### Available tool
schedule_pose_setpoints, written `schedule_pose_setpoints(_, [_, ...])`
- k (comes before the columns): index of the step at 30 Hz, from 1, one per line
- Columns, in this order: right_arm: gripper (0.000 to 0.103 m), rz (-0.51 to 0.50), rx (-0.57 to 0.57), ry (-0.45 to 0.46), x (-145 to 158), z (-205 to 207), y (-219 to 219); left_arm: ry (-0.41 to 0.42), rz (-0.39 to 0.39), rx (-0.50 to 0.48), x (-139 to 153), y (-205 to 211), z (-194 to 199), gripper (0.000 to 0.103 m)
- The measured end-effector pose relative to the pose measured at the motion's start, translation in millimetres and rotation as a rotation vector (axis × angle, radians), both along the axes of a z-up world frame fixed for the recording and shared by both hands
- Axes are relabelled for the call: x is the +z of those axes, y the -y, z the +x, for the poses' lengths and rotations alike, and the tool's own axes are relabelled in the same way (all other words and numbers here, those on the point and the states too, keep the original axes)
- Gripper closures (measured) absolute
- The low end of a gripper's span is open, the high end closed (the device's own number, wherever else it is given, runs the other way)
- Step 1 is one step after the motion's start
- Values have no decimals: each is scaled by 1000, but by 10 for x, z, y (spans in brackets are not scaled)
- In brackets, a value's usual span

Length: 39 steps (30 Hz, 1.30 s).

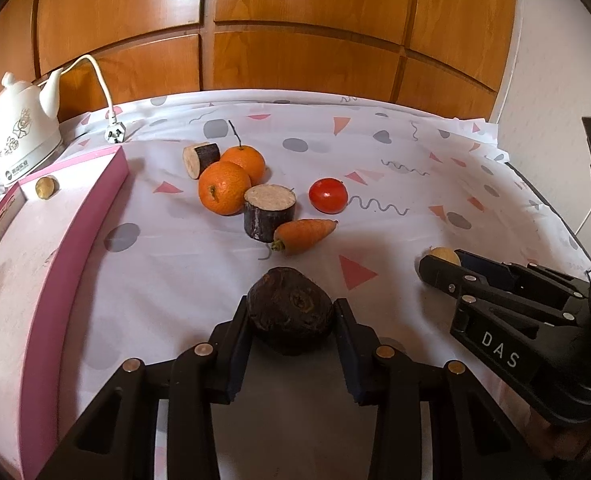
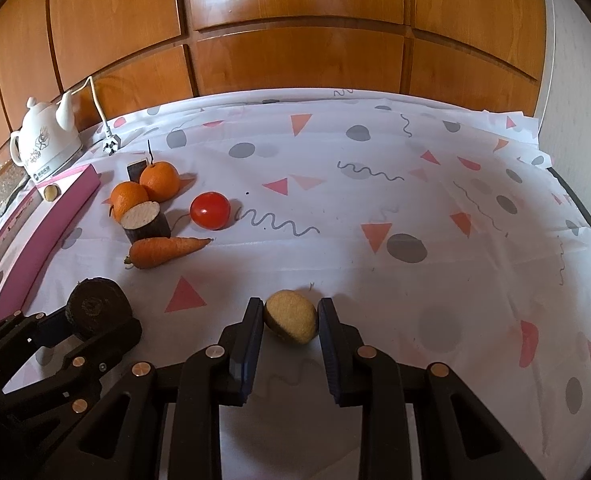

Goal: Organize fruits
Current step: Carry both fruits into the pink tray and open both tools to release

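My left gripper (image 1: 291, 312) has its jaws closed on a dark root (image 1: 290, 307). My right gripper (image 2: 291, 312) jaws bracket a tan halved fruit (image 2: 291, 316), contact uncertain. At 11 o'clock on the counter (image 2: 375, 280): carrot (image 2: 167, 253), tomato (image 2: 210, 210), two oranges (image 2: 159, 181), pink box (image 1: 47, 260).

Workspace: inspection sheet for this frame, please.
Surface: table under a patterned cloth.
Job's things: two oranges, tomato, carrot, two dark cut stubs; dark root and pale halved piece between tool fingers.
Clutter: pink box with small pieces on top; white kettle.
Grippers: left tool straddles the root, right tool straddles the pale piece; contact unclear.
Cables: kettle cord, plug lying unplugged on cloth.
Surroundings: wood panelling behind.
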State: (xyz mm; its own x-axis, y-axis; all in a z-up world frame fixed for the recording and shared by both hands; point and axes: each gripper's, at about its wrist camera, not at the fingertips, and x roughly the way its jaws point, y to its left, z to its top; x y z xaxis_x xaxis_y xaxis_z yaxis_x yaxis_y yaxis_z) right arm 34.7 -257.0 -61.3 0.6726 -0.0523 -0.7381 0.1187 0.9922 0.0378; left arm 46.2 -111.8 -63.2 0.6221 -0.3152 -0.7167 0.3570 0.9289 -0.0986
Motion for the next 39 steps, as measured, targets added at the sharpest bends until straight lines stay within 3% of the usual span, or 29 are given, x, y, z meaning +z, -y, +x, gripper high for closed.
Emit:
schedule_pose_setpoints(13, [75,-60,13,18,-55,-48,-101,3,-10,41,36,-193,-79,64])
schedule_pose_setpoints(20, [75,-39,20,19,20,-75,-138,40,-47,81,259,-366,-153,64])
schedule_pose_setpoints(27, [75,19,133,59,280,-93,-500,66,-71,140,481,-654,-179,64])
schedule_pose_setpoints(34, [75,67,293,55,438,27,-980,75,-107,290,657,-1279,-127,64])
schedule_pose_setpoints(39, [75,92,419,54,563,150,-1391,73,-91,395,654,-1728,-64,64])
